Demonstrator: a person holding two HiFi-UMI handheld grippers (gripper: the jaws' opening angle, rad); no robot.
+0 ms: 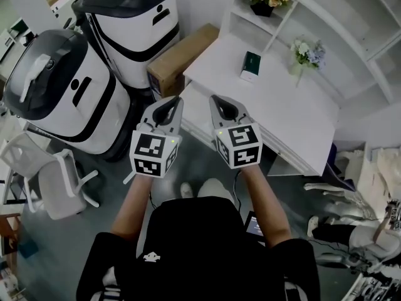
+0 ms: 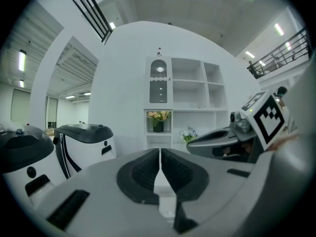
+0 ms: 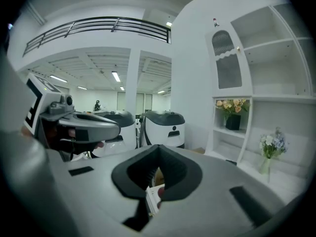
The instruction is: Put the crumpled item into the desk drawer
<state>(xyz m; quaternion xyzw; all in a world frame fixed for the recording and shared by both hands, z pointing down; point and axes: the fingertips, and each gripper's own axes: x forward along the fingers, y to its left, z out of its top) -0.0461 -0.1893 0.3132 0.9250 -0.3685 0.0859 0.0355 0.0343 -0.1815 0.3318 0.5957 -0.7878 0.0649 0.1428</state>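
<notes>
White desk (image 1: 282,108) edge partly behind left gripper (image 1: 170,104) and right gripper (image 1: 220,103), both jaws pressed together.

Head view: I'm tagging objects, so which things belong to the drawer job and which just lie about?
Job: desk, left gripper, right gripper, both shut; no crumpled item shows.
Lying about: green box, desk flowers, cardboard box, chair.

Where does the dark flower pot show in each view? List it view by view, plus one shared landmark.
Head view: dark flower pot top centre, in a shelf cubby.
Left gripper view: pot at centre.
Right gripper view: pot right of centre.
Shared landmark: pale bouquet right of the pot, all three views.
</notes>
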